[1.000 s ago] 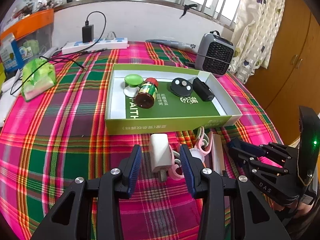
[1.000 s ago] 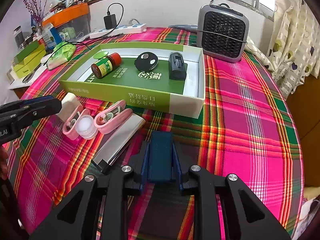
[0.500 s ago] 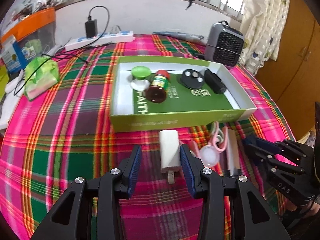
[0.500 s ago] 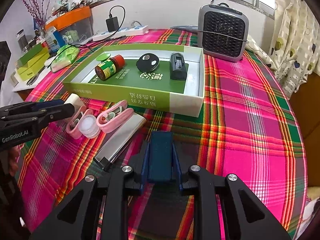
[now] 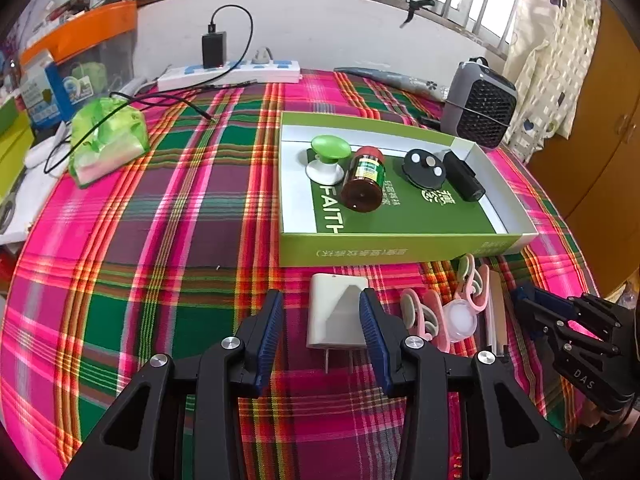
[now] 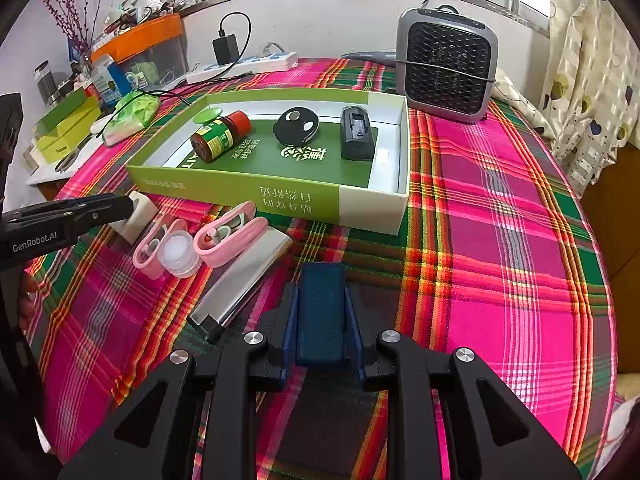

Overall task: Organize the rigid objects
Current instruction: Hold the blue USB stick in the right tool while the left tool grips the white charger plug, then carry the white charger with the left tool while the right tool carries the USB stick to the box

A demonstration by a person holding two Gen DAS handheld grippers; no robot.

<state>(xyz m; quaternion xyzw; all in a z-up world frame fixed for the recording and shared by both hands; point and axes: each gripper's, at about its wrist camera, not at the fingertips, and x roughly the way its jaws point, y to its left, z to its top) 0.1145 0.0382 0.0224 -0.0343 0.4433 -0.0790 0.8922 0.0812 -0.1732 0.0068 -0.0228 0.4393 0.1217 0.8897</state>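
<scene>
My left tool (image 5: 320, 330) stood wide, its blue pads either side of the white charger (image 5: 337, 312) without gripping it; the charger lay flat on the plaid tabletop (image 5: 160, 240), prongs pointing back at me, just in front of the green box (image 5: 400, 246). My right tool (image 6: 322, 312) was closed with its pads pressed together, holding nothing, low over the tabletop near its front edge. Beside the charger, toward the right edge, lay two pink clips (image 6: 230, 236), a small clear jar (image 6: 178, 254) between them and a silver bar (image 6: 244, 280), all close together. Inside the box sat a green-topped knob (image 5: 326, 156), a brown bottle (image 5: 364, 184) on its side, a black round remote (image 5: 424, 164) and a black block (image 5: 464, 176). A grey fan heater (image 6: 446, 66) stood at the far edge behind the box.
</scene>
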